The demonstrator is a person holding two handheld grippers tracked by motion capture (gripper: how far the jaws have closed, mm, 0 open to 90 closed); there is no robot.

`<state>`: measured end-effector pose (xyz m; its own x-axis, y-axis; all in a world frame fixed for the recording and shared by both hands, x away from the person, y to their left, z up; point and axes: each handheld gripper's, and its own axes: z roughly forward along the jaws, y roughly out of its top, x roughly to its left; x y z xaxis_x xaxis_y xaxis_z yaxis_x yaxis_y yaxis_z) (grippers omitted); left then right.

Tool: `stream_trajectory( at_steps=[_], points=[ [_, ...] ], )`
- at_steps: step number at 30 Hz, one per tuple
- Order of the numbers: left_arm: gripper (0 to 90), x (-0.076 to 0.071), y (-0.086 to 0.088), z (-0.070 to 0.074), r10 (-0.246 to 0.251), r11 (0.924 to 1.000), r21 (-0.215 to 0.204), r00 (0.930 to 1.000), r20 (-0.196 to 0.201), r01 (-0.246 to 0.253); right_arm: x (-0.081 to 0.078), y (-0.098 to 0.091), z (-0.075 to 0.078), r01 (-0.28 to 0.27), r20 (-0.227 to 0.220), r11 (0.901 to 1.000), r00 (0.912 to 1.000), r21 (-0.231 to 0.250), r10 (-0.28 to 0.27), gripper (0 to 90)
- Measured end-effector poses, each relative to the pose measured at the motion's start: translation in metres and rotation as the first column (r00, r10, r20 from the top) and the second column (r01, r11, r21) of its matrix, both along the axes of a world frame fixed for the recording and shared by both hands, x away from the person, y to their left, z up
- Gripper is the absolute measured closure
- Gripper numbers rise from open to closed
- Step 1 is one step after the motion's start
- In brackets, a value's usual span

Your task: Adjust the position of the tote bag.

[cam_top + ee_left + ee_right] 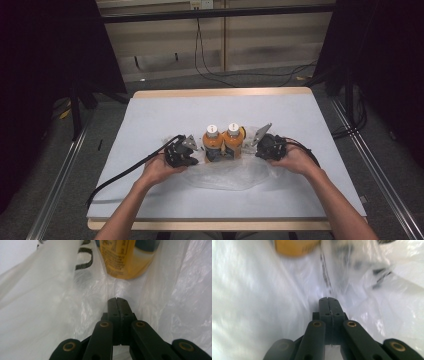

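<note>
Two orange bottles (223,142) stand upright, side by side and touching, mid-table on a crumpled clear plastic bag (225,175). My left gripper (192,150) sits just beside them at 9 o'clock, my right gripper (250,146) at 3 o'clock — about equally near, each pointing inward at the pair.

In the left gripper view the jaws are clenched tight, film all around them; a yellow bottle base (126,260) lies at 12 o'clock. Right gripper view: jaws likewise pressed together, bottle base (295,247) at 11 o'clock. Whether film is pinched between either pair, I cannot tell.

Bottles: white caps, orange contents, dark label bands. Bag thin, wrinkled, with dark printing.
</note>
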<state>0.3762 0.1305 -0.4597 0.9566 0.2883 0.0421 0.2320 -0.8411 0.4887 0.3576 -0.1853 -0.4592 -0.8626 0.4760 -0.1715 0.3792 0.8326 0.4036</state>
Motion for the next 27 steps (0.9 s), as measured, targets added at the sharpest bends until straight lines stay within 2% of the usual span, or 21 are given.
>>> stream_trajectory(
  at_steps=[3, 6, 8, 9, 14, 15, 16, 17, 18, 19, 21, 22, 23, 24, 25, 26, 27],
  points=[
    [90.0, 0.001, 0.000, 0.001, -0.008, 0.9998, 0.018, 0.9999, 0.008, 0.008, -0.004, -0.004, 0.003, -0.024, -0.007, 0.9965, 0.9997, -0.080, 0.024, 90.0],
    [90.0, 0.002, 0.002, 0.000, 0.006, 0.9999, 0.013, 0.9999, 0.009, -0.006, -0.006, -0.009, 0.005, -0.036, -0.038, 0.9927, 0.9988, -0.116, 0.032, 90.0],
    [90.0, 0.005, 0.003, 0.001, 0.001, 0.9997, 0.025, 0.9998, 0.020, -0.001, -0.008, -0.013, 0.005, -0.041, -0.037, 0.9875, 0.9987, -0.152, 0.036, 90.0],
    [90.0, 0.006, 0.004, 0.001, 0.013, 0.9995, 0.028, 0.9997, 0.022, -0.014, -0.009, -0.014, 0.006, -0.049, -0.037, 0.9840, 0.9984, -0.171, 0.043, 90.0],
    [90.0, 0.010, 0.008, 0.001, 0.024, 0.9994, 0.025, 0.9995, 0.022, -0.025, -0.010, -0.026, 0.005, -0.013, -0.011, 0.9751, 0.9999, -0.221, 0.011, 90.0],
    [90.0, 0.010, 0.009, 0.001, 0.024, 0.9994, 0.025, 0.9995, 0.021, -0.024, -0.010, -0.028, 0.003, 0.010, 0.017, 0.9675, 0.9998, -0.253, -0.006, 90.0],
    [90.0, 0.010, 0.009, 0.001, 0.022, 0.9994, 0.028, 0.9994, 0.026, -0.023, -0.008, -0.032, 0.002, 0.012, 0.031, 0.9646, 0.9995, -0.263, -0.004, 90.0],
    [90.0, 0.009, 0.009, 0.001, 0.021, 0.9993, 0.030, 0.9994, 0.026, -0.022, -0.006, -0.035, 0.003, 0.022, 0.022, 0.9715, 0.9996, -0.236, -0.017, 90.0],
    [90.0, 0.009, 0.009, 0.001, 0.029, 0.9992, 0.027, 0.9994, 0.018, -0.030, -0.005, -0.037, 0.002, 0.027, 0.036, 0.9707, 0.9992, -0.239, -0.019, 90.0],
    [90.0, 0.010, 0.010, 0.001, 0.034, 0.9991, 0.025, 0.9994, 0.010, -0.034, -0.004, -0.038, 0.002, 0.054, 0.041, 0.9665, 0.9982, -0.251, -0.045, 90.0],
    [90.0, 0.010, 0.011, 0.001, 0.042, 0.9991, 0.011, 0.9991, -0.005, -0.042, -0.003, -0.038, 0.002, 0.072, 0.028, 0.9728, 0.9973, -0.220, -0.067, 90.0],
    [90.0, 0.010, 0.012, 0.001, 0.037, 0.9993, 0.010, 0.9992, -0.012, -0.037, -0.003, -0.039, 0.003, 0.066, 0.015, 0.9767, 0.9978, -0.204, -0.065, 90.0],
    [90.0, 0.009, 0.012, 0.001, 0.034, 0.9994, 0.008, 0.9993, -0.014, -0.034, -0.003, -0.038, 0.004, 0.055, 0.007, 0.9847, 0.9985, -0.166, -0.055, 90.0],
    [90.0, 0.008, 0.012, 0.001, 0.036, 0.9993, 0.001, 0.9990, -0.027, -0.036, -0.003, -0.038, 0.007, 0.031, 0.014, 0.9885, 0.9995, -0.148, -0.029, 90.0],
    [90.0, 0.008, 0.013, 0.001, 0.031, 0.9995, -0.002, 0.9991, -0.029, -0.031, -0.005, -0.035, 0.008, 0.054, 0.004, 0.9911, 0.9985, -0.122, -0.054, 90.0],
    [90.0, 0.007, 0.012, 0.001, 0.031, 0.9995, -0.002, 0.9991, -0.028, -0.031, -0.003, -0.034, 0.010, 0.029, 0.012, 0.9936, 0.9996, -0.110, -0.027, 90.0],
    [90.0, 0.007, 0.012, 0.001, 0.036, 0.9993, -0.011, 0.9987, -0.036, -0.037, -0.003, -0.033, 0.012, 0.026, 0.014, 0.9957, 0.9996, -0.089, -0.025, 90.0]
  ],
)
